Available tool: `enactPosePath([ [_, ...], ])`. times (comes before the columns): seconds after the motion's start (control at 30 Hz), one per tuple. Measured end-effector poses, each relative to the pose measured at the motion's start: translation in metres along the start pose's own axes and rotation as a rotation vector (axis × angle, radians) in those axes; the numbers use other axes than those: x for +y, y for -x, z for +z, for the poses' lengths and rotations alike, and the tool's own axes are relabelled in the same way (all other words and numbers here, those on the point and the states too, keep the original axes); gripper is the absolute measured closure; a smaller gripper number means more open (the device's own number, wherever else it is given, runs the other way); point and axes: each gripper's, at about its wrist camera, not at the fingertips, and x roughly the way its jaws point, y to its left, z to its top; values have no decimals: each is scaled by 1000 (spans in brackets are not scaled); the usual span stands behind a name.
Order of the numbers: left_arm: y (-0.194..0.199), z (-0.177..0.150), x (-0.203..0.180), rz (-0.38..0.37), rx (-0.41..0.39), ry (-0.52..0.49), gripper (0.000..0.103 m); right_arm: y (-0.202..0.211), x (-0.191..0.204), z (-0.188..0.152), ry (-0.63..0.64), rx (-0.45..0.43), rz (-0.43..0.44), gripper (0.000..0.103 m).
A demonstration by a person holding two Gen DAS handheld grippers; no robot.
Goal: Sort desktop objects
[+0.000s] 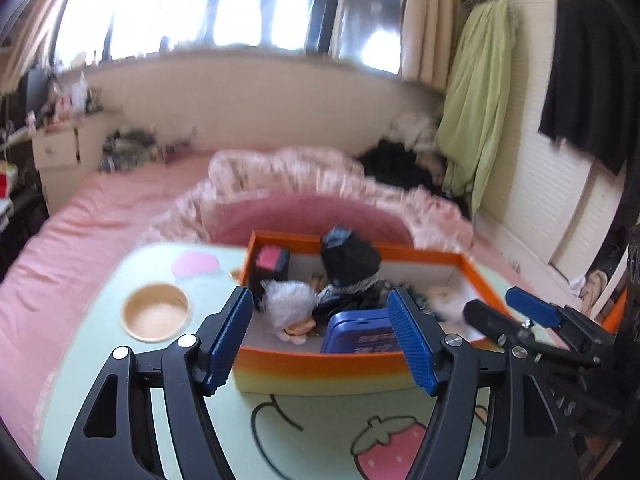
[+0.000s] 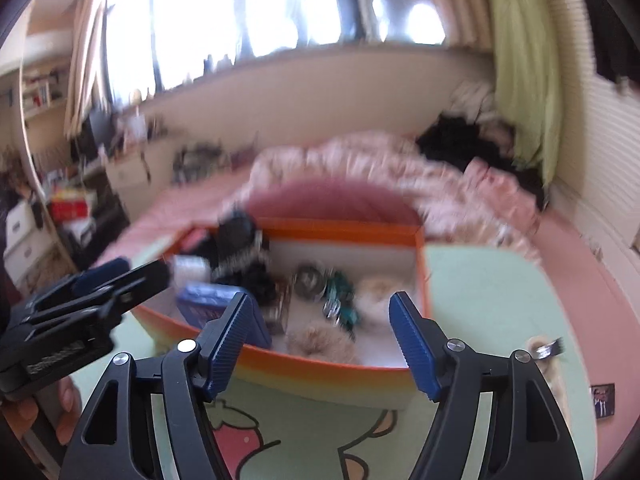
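Left wrist view: left gripper (image 1: 320,336) and right gripper (image 2: 322,340) both wide, empty, over orange box (image 1: 320,364); next pick should approach slow, centred.

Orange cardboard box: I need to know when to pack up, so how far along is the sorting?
Mostly done: the orange cardboard box holds a blue tin, a doll and dark items. In hand: nothing; left gripper and right gripper open. Left: a metal fork outside the box.

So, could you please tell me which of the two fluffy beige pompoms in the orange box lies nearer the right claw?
The pompom against the near wall of the orange box; the other pompom sits further back, beside the teal item.
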Motion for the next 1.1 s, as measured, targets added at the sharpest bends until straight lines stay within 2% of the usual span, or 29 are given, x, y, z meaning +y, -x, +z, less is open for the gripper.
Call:
enactPosePath([
  [0.03, 10, -2, -4, 8, -1, -22, 31, 9, 2, -1, 3, -6, -2, 31],
  [0.07, 17, -8, -9, 18, 28, -50, 24, 19, 4, -6, 9, 6, -9, 31],
  [0.1, 21, -15, -12, 13, 59, -67, 21, 23, 5, -12, 12, 24, -14, 31],
  [0.2, 19, -44, -17, -22, 161, -81, 21, 28, 8, -39, 21, 122, -53, 31],
  [0.3, 6, -75, -14, -10, 263, -41, 21, 27, 7, -65, 14, 183, -69, 31],
  [0.37, -1, -88, -16, -1, 317, -61, 21, 24, 7, -77, 23, 218, -80, 31],
  [0.4, 0, -90, -18, 28, 304, -91, 20, 19, 6, -83, 24, 241, -87, 29],
  [0.43, -3, -92, -18, 65, 307, -112, 19, 14, 5, -88, 17, 268, -88, 21],
  [0.5, -4, -93, -14, 99, 290, -104, 4, 13, 6, -91, 31, 266, -116, 8],
  [0.53, -6, -94, -9, 123, 286, -92, 0, 11, 4, -91, 28, 271, -117, 0],
  [0.63, -6, -94, -1, 113, 260, -90, 0, 10, 6, -92, 49, 276, -120, 0],
  [1.1, -6, -97, -3, 126, 251, -87, 0, 11, 6, -93, 57, 269, -103, 0],
])
